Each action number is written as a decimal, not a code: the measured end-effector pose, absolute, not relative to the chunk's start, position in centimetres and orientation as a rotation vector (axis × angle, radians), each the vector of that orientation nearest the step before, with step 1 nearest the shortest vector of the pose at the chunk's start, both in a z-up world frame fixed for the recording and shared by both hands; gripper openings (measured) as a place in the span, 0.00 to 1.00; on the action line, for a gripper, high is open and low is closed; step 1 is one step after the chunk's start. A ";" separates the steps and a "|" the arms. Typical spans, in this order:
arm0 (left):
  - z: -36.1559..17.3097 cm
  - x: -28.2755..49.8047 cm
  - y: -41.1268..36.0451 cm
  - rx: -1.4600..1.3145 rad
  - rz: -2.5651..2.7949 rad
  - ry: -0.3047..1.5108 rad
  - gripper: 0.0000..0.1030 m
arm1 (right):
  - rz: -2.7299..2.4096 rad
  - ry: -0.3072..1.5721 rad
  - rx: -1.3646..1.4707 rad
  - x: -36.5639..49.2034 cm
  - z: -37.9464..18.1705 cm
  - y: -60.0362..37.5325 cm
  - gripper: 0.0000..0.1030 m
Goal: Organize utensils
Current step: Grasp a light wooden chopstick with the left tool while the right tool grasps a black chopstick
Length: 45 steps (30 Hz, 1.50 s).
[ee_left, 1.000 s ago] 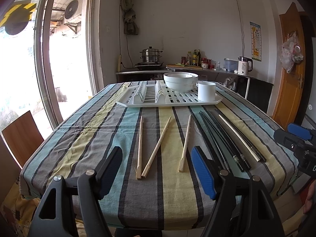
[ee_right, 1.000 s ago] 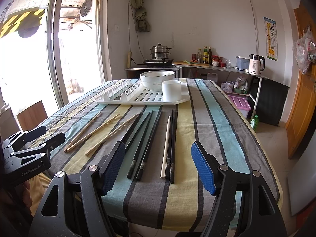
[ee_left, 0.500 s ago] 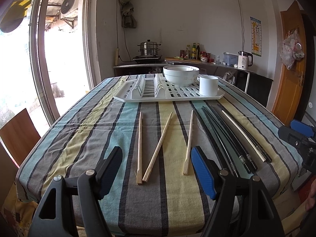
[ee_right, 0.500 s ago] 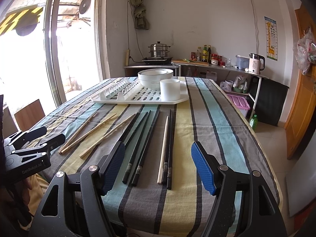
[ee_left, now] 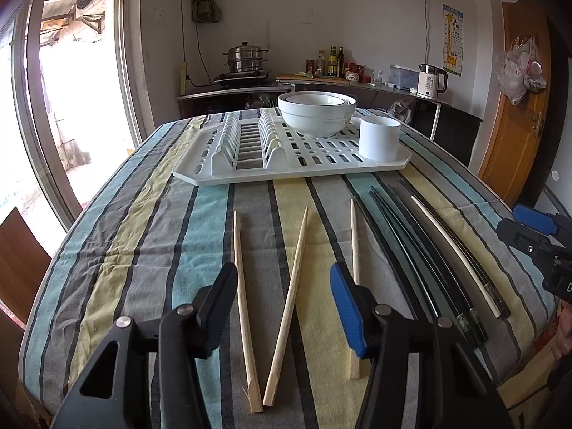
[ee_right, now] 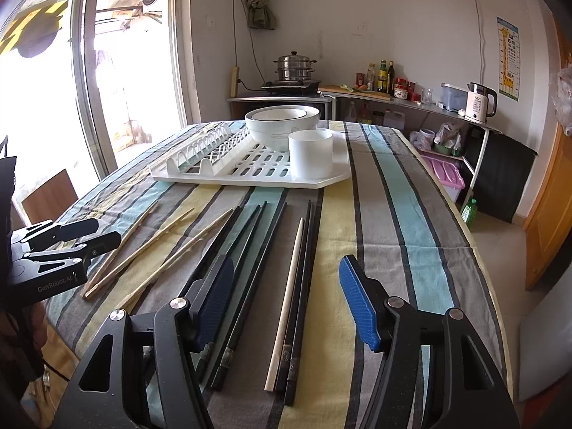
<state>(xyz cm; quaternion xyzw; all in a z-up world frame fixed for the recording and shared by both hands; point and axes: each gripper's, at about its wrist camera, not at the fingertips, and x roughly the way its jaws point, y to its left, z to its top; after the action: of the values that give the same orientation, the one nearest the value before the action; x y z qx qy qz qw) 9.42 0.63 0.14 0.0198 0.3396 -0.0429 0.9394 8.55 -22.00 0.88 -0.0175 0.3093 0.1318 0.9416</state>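
Three light wooden chopsticks (ee_left: pixel 243 300) lie on the striped tablecloth in front of my left gripper (ee_left: pixel 284 307), which is open and empty just above them. Several black chopsticks (ee_right: pixel 250 268) and one pale chopstick (ee_right: pixel 287 307) lie in front of my right gripper (ee_right: pixel 286 298), also open and empty. The wooden chopsticks show in the right wrist view (ee_right: pixel 143 246) too. A white drying rack (ee_left: pixel 321 159) at the far end holds stacked white bowls (ee_left: pixel 316 112) and a white cup (ee_left: pixel 379 137).
The table's front edge runs just below both grippers. A wooden chair (ee_left: pixel 18 257) stands at the left, beside a glass door. A counter with a steamer pot (ee_left: pixel 246 59), bottles and a kettle (ee_left: pixel 430 80) lines the back wall.
Both grippers have moved forward over the table and lower toward the chopsticks. Nothing on the table has moved.
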 end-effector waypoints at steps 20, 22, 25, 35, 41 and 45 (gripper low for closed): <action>-1.7 17.5 -0.5 0.077 -0.151 0.911 0.29 | 0.334 0.914 -0.056 20.3 -2.0 -18.0 0.16; -1.8 18.1 -0.7 0.082 -0.154 0.929 0.28 | 0.333 0.929 -0.057 21.0 -2.1 -18.0 0.16; -1.9 18.8 -0.9 0.090 -0.171 0.955 0.28 | 0.335 0.951 -0.067 21.8 -2.2 -17.7 0.16; -2.4 20.6 -2.0 0.150 -0.176 0.989 0.24 | 0.318 0.994 -0.082 23.6 -3.1 -17.1 0.15; -2.4 21.2 -2.4 0.180 -0.196 0.999 0.25 | 0.305 0.996 -0.096 23.8 -3.0 -16.9 0.07; -2.3 21.3 -2.5 0.182 -0.205 1.004 0.14 | 0.323 0.996 -0.077 23.6 -2.8 -17.0 0.06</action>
<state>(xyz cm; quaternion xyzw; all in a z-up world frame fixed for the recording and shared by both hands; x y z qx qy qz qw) 21.34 -2.53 -2.31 0.0869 0.4796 -0.0978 0.8677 23.60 -17.00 -2.77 -0.0366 0.4756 0.1542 0.8653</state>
